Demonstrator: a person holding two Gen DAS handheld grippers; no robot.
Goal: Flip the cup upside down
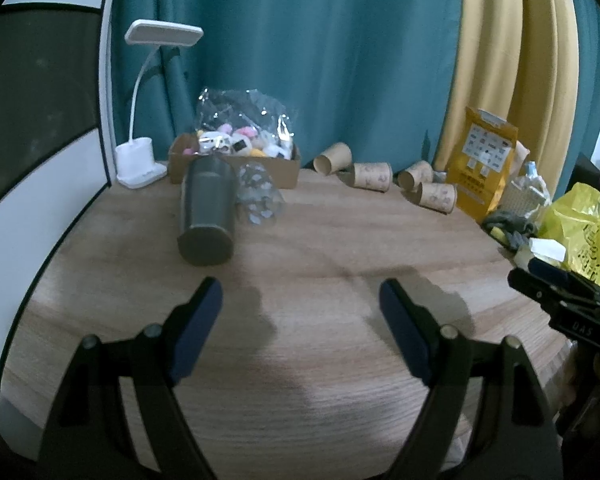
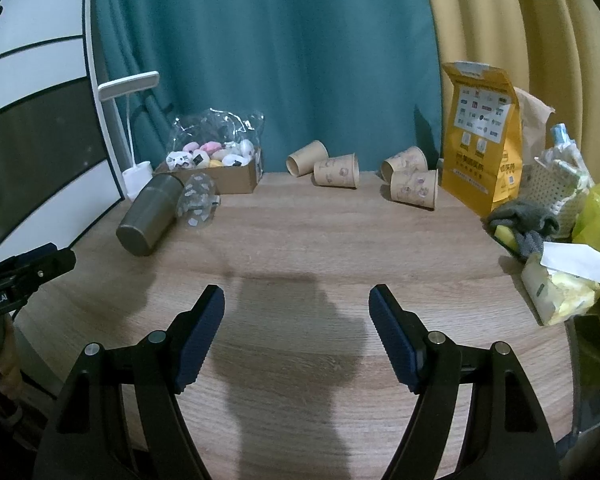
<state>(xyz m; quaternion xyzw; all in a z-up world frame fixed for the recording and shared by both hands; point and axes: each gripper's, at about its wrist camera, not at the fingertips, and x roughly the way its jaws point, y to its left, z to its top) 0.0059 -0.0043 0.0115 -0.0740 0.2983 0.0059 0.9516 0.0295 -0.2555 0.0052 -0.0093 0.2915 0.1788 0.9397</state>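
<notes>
A grey metal cup [image 1: 208,210] lies on its side on the wooden table [image 1: 320,240], its base toward me; it also shows in the right wrist view [image 2: 150,216]. A clear glass cup with white prints [image 1: 258,196] lies on its side beside it, also in the right wrist view [image 2: 196,200]. Several brown paper cups [image 1: 370,176] [image 2: 336,171] lie on their sides at the back. My left gripper [image 1: 300,296] is open and empty, short of the metal cup. My right gripper [image 2: 296,300] is open and empty over the table's middle.
A cardboard box of small toys [image 1: 236,156] and a white desk lamp [image 1: 140,160] stand at the back left. A yellow pouch [image 2: 480,136], a grey cloth [image 2: 524,220], a tissue pack [image 2: 560,280] and a yellow plastic bag [image 1: 584,232] crowd the right edge. Curtains hang behind.
</notes>
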